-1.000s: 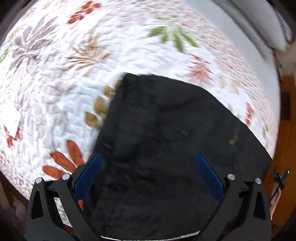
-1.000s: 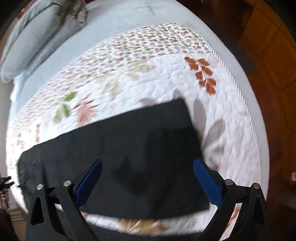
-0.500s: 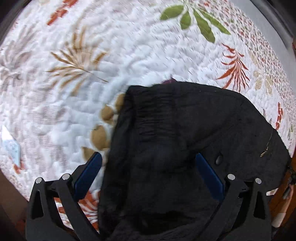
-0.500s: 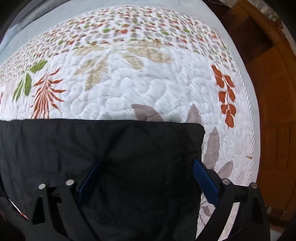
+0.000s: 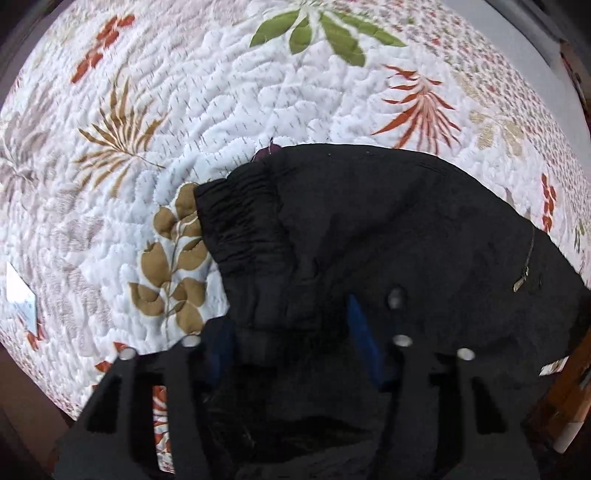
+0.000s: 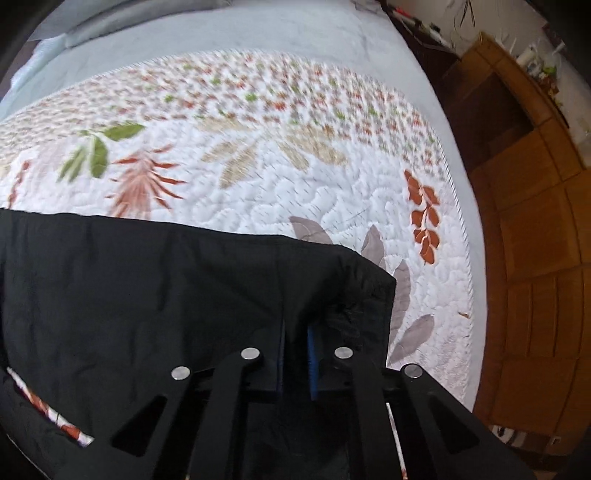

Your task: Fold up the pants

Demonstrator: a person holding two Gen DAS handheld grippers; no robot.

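Black pants [image 5: 388,236] lie on a white quilt with leaf prints [image 5: 207,103]. In the left wrist view the gathered waistband [image 5: 240,221] points left and a zipper pull [image 5: 521,282] shows at the right. My left gripper [image 5: 291,343] is partly closed around a bunched fold of the waist end, its blue pads [image 5: 364,339] pressing into the cloth. In the right wrist view the pants' leg end [image 6: 184,288] lies flat. My right gripper [image 6: 295,354] is shut on the cloth near the hem corner [image 6: 384,284].
A white paper tag [image 5: 20,291] lies on the quilt at the left. Grey bedding and a pillow [image 6: 129,22] lie beyond the quilt. The bed's right edge drops to a wooden floor and wooden cabinets [image 6: 535,221].
Both grippers came down onto the pants and closed from wide open. The right now pinches the leg end near its corner; the left gathers the waist end.
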